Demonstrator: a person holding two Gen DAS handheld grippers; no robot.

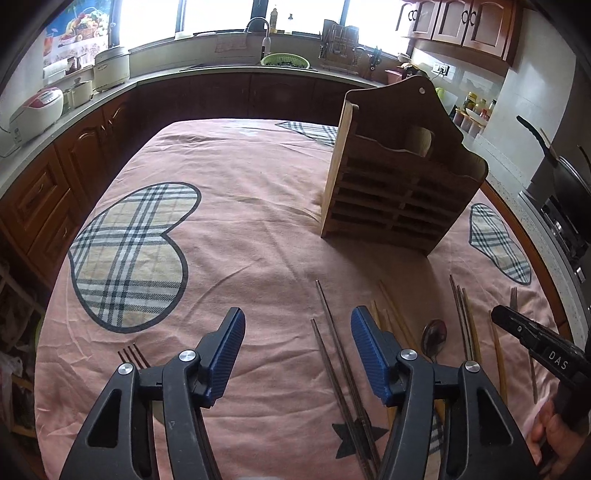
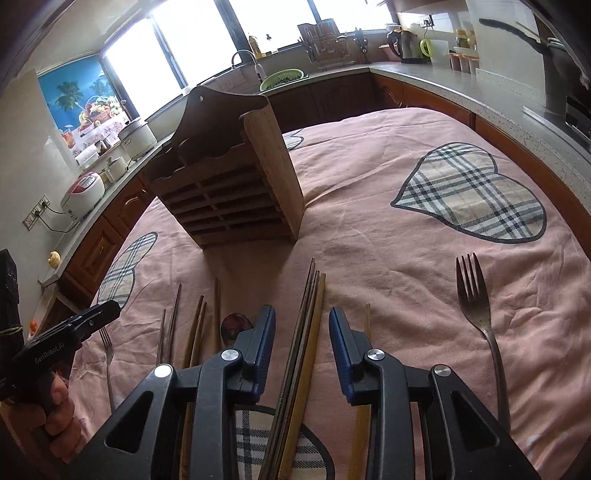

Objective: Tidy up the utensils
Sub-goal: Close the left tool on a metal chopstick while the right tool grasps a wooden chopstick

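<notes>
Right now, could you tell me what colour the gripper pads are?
Dark blue, ribbed pads; clearest in the left wrist view.

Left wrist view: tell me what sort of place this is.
Most likely a home kitchen. A sink faucet stands under the windows on a countertop that wraps around over wooden cabinets, and a rice cooker sits on that counter. The work surface is a table under a pink cloth.

"DAS" on right tongs (image 1: 496, 314); "GenRobot.AI" on left tongs (image 2: 110, 307).

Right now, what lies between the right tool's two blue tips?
In the right wrist view, a bundle of chopsticks lies on the cloth between the right tool tips, untouched.
</notes>
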